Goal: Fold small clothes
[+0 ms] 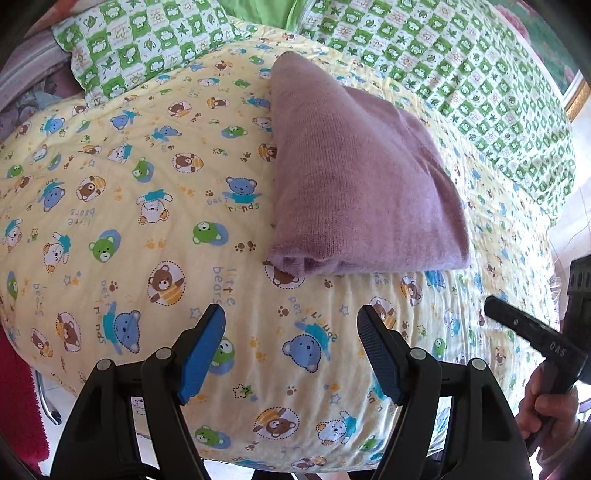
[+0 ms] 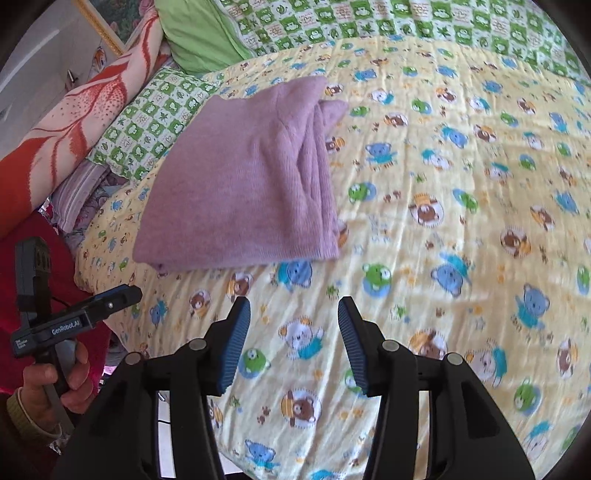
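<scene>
We have the purple knit garment [image 1: 354, 177] lying folded flat on the yellow bear-print quilt [image 1: 147, 206]; we use it as our landmark. It sits as a neat stack, with layered folded edges showing along its near end. In the right wrist view the same garment [image 2: 240, 177] shows the stacked folds along its right side.

Our left gripper [image 1: 291, 350] hovers over the quilt just short of the garment's near edge, slightly to its left. Jaws stand wide apart, nothing between the blue pads, no contact with the garment.

Our right gripper [image 2: 293, 339] is also short of the garment's near edge, offset to its right. Jaws are parted with only quilt visible between them; not touching the garment.

In each wrist view we also see the other gripper at the frame's side, held by a hand [image 2: 55, 380] on its handle, clear of the garment.

Beyond the garment: green-and-white checked bedding [image 1: 461, 55] and a plain green pillow [image 2: 199, 33]. To the garment's left in the right view, an orange-and-white patterned blanket [image 2: 81, 110] rolled along the bed edge.
</scene>
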`<state>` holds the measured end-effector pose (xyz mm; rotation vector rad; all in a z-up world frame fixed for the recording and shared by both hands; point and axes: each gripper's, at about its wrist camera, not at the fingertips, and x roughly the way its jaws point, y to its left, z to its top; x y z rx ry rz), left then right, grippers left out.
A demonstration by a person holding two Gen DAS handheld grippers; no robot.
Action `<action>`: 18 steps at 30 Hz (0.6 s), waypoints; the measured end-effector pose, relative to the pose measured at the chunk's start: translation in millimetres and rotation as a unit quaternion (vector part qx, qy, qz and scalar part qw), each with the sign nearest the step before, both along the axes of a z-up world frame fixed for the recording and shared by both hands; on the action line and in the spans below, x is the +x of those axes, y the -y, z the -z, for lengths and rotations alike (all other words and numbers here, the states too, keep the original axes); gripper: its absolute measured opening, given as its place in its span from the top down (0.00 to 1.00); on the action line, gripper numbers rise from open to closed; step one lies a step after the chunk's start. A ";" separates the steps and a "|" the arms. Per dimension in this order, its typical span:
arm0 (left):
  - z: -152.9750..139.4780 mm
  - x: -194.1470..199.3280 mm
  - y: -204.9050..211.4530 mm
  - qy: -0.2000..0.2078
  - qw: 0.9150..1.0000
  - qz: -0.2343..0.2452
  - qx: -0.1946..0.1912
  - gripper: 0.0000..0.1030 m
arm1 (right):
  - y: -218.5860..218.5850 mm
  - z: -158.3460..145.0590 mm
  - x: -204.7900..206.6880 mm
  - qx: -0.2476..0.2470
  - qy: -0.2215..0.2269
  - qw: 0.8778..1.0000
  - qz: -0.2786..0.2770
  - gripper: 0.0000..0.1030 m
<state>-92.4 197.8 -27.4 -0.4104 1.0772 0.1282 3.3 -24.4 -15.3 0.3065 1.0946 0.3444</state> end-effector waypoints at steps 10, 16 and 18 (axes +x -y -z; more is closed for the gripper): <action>-43.6 -13.7 26.0 0.079 0.995 0.038 0.050 0.21 | -6.5 -18.3 -17.6 0.006 0.033 0.999 0.000 0.37; -51.2 -17.4 52.3 0.082 0.988 0.064 0.114 0.18 | -16.9 -30.4 -19.5 -0.017 0.061 0.998 -0.021 0.29; -50.1 -16.2 56.3 0.077 0.987 0.071 0.122 0.18 | -20.8 -32.9 -18.7 -0.026 0.067 0.997 -0.028 0.28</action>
